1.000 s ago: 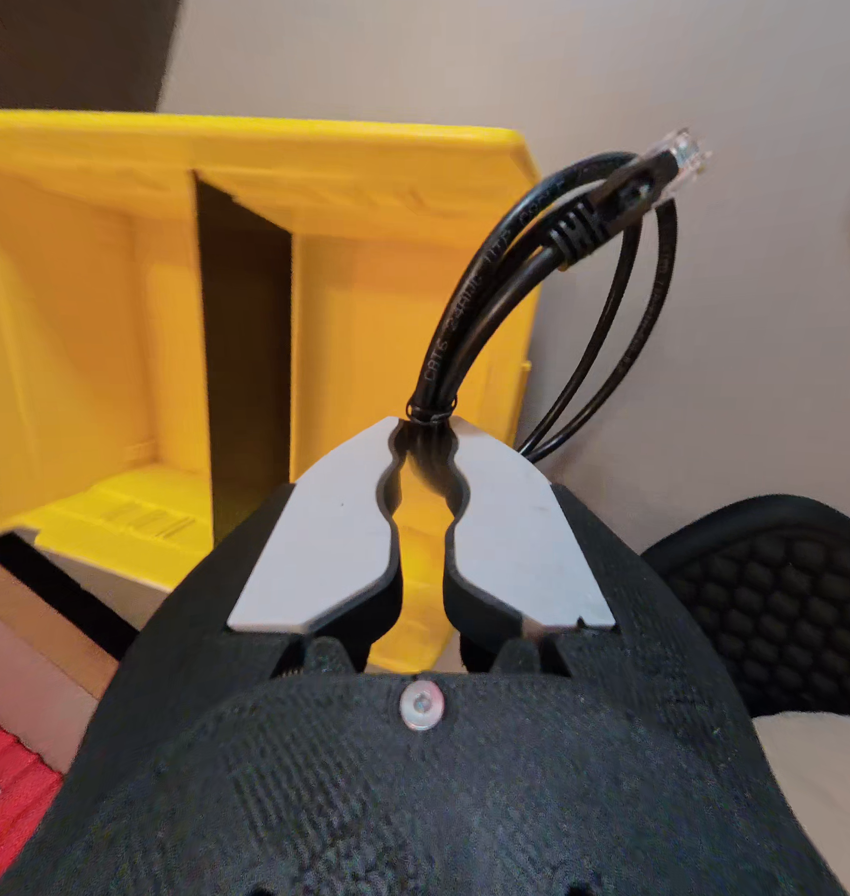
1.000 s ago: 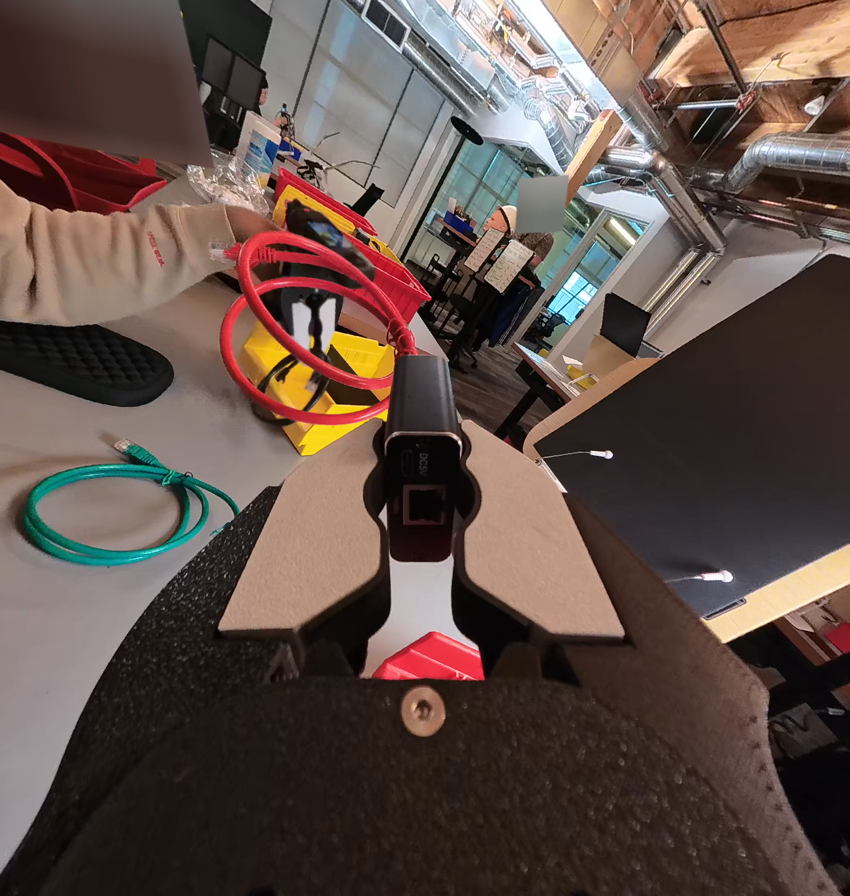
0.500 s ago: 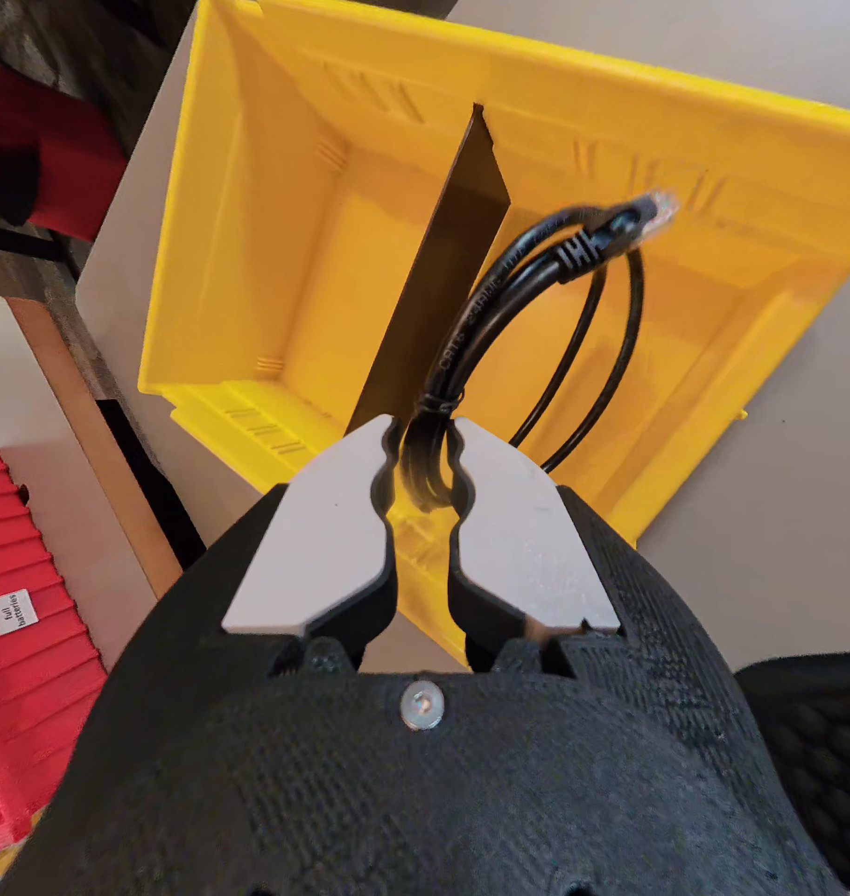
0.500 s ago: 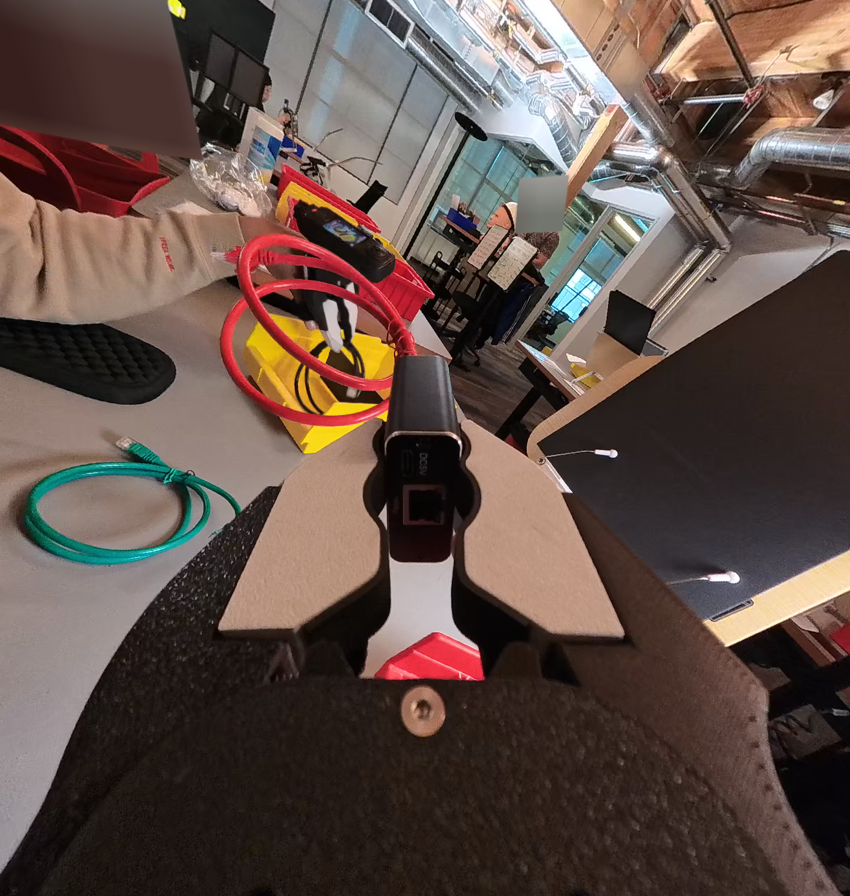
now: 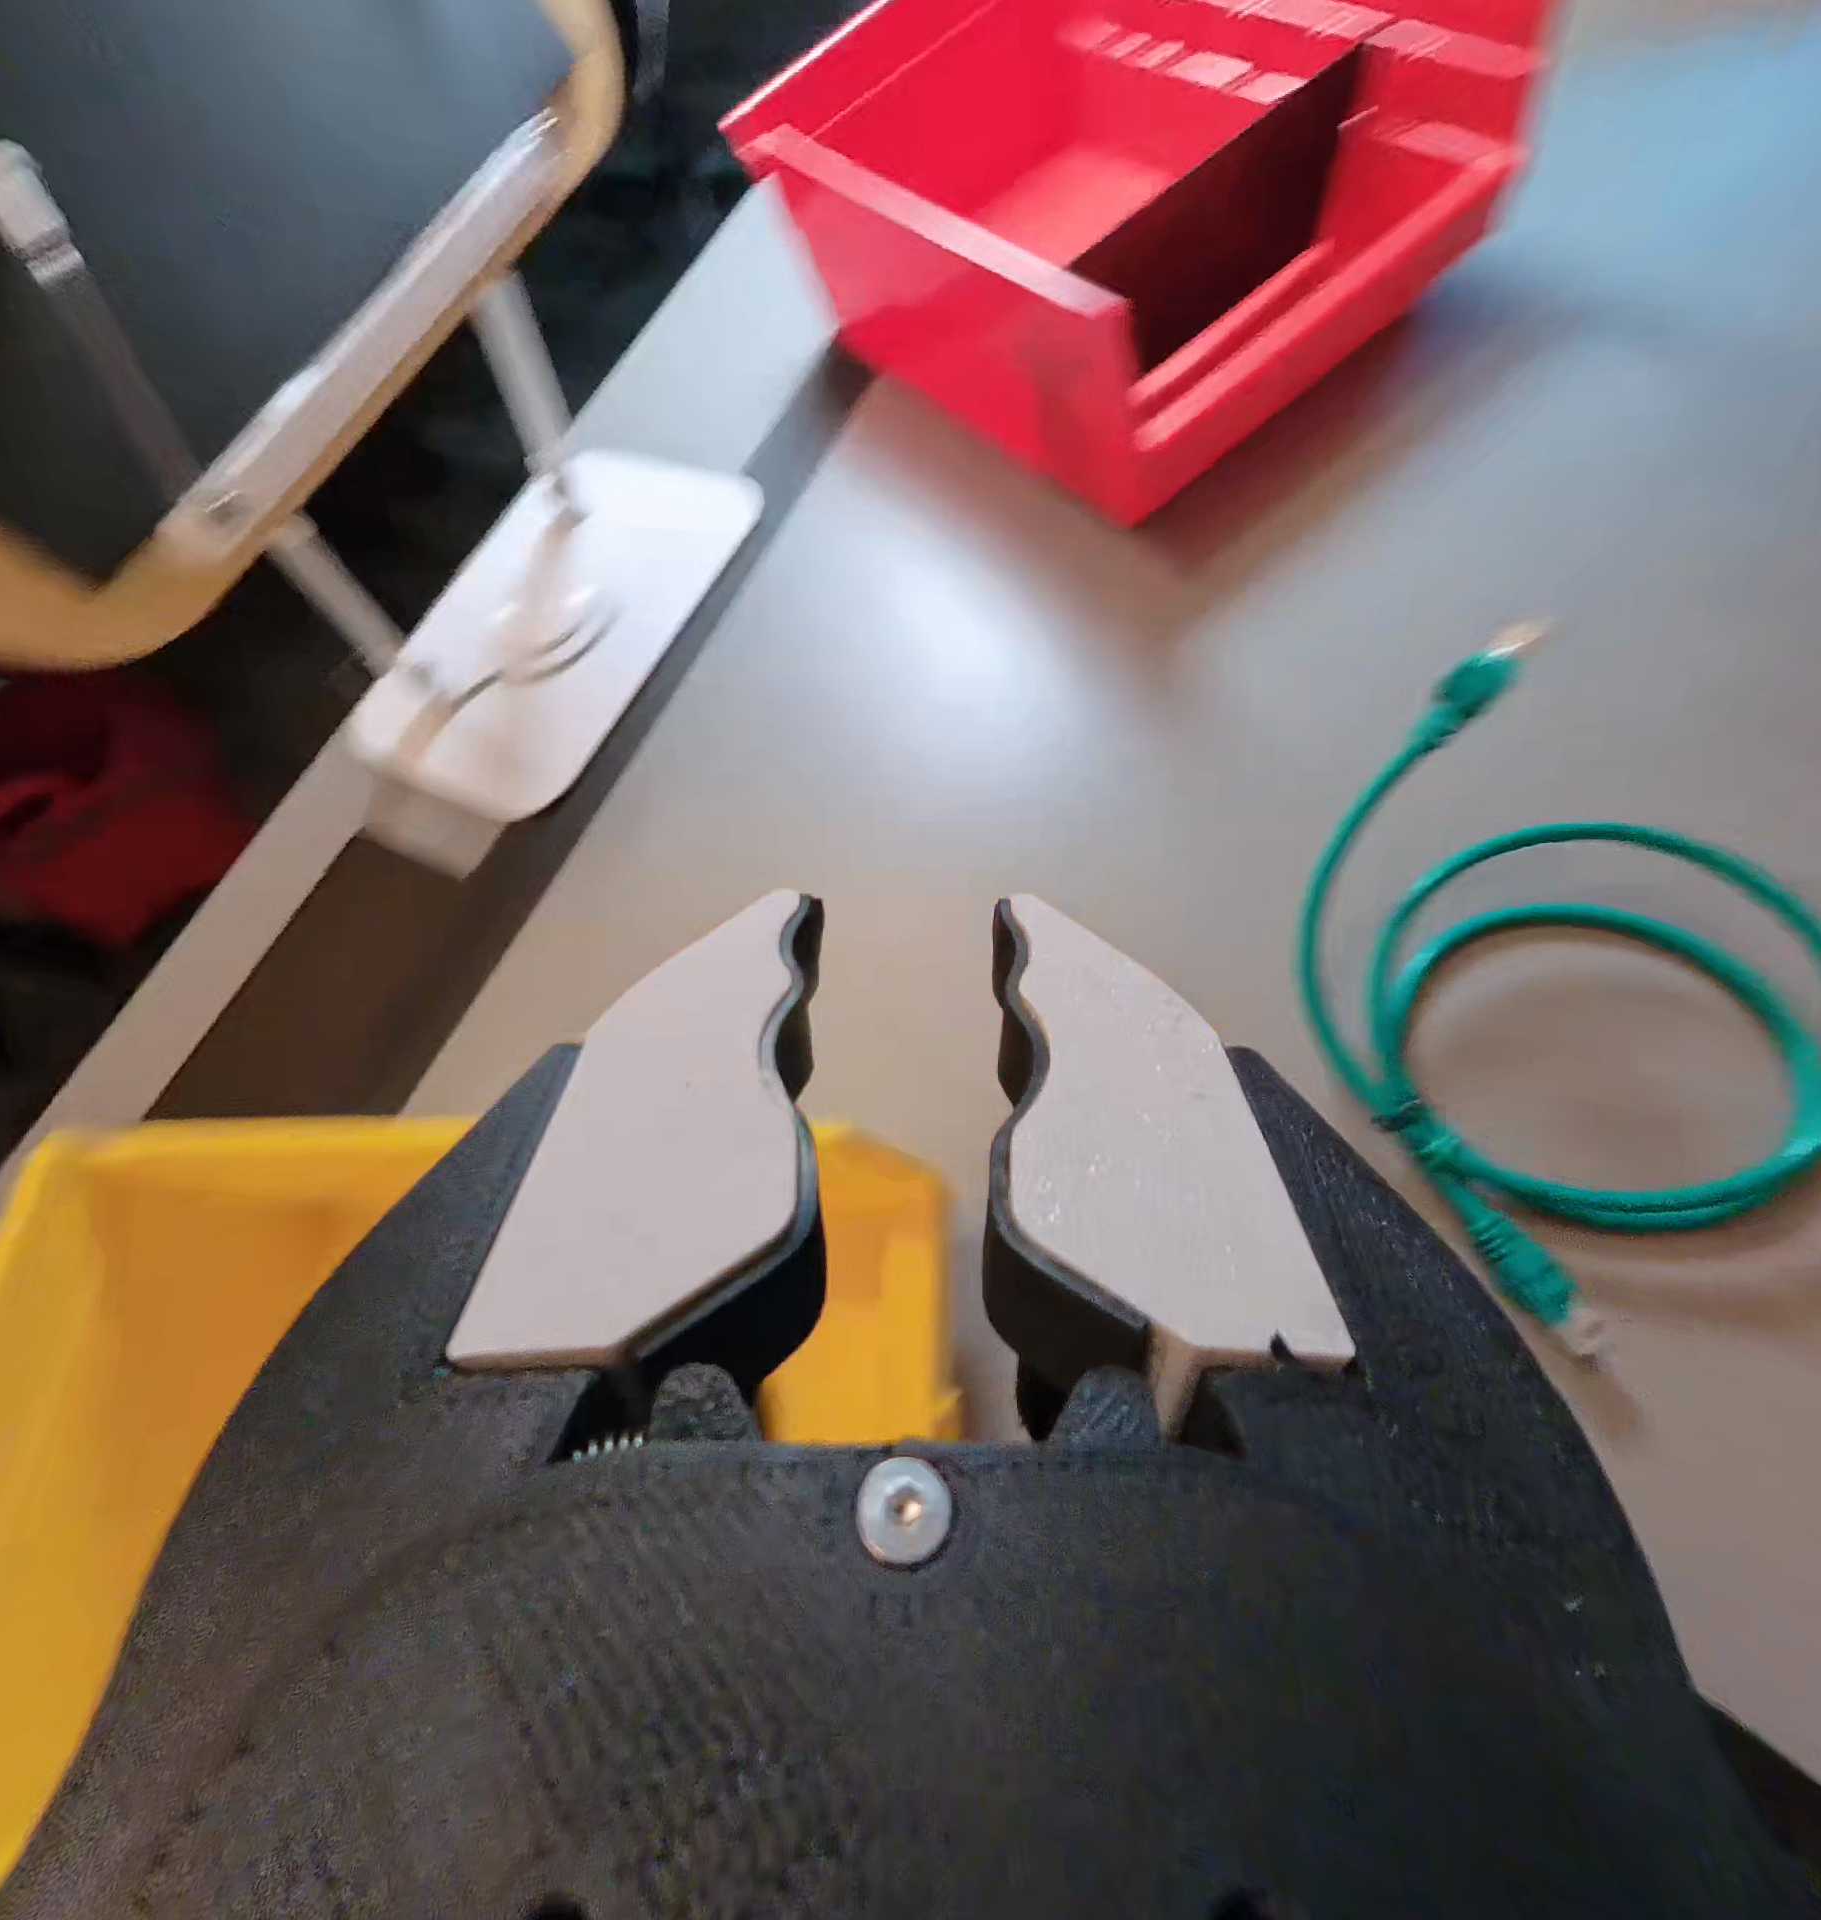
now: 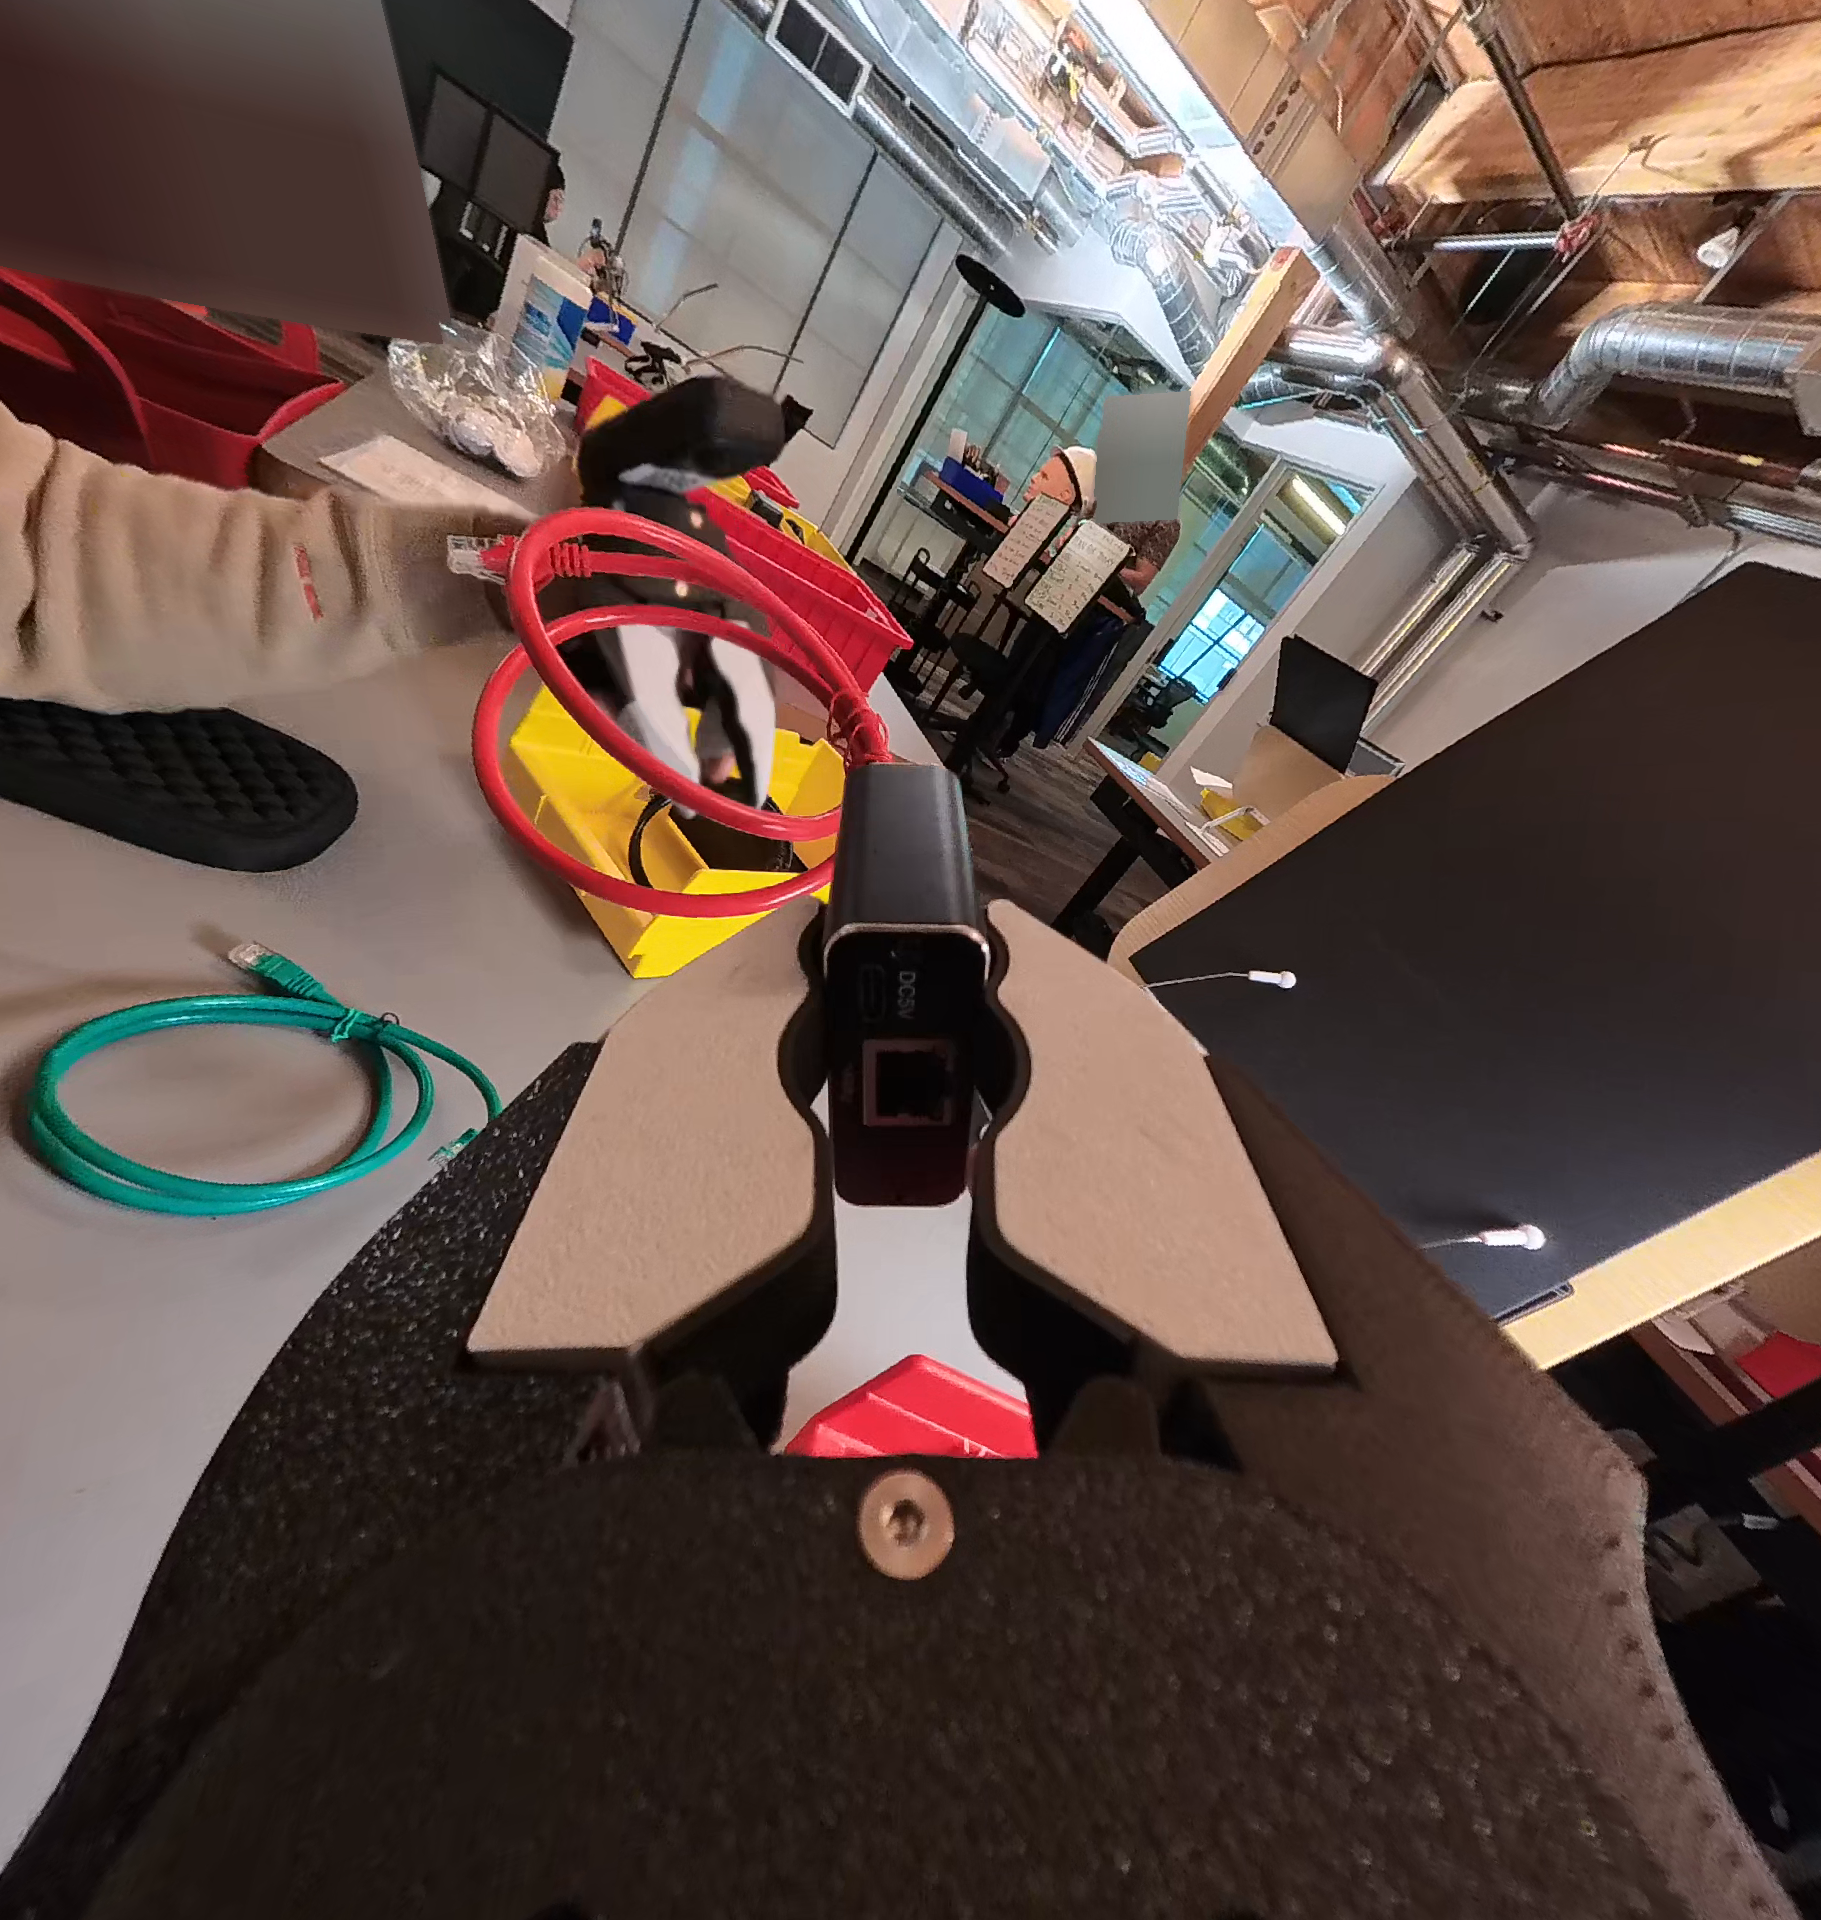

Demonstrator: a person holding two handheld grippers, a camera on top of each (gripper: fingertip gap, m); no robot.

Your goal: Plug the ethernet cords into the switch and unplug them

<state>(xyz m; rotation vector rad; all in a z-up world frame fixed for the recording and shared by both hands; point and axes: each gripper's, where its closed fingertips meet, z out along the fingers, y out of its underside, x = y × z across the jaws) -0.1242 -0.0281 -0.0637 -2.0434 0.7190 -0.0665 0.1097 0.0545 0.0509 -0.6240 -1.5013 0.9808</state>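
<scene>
Beside the yellow bin (image 5: 106, 1351) | left tool (image 5: 906, 925) spread, empty | right tool (image 6: 901, 1039) pinching rigid switch (image 6: 901, 935), red cord (image 6: 667, 727) plugged in | green cord (image 5: 1612, 1039) coiled on table (image 5: 989, 675) right of bin, probably light, floppy; grip its stiff plug.

switch (image 6: 906, 883): smooth satin metal | bins (image 5: 1145, 239): glossy plastic | table (image 5: 989, 675): matt, smooth

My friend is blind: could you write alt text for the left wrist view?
An open, empty claw hovers over a grey table, with a coiled green ethernet cord to its right. A yellow bin sits below it, a red bin farther off.
</scene>
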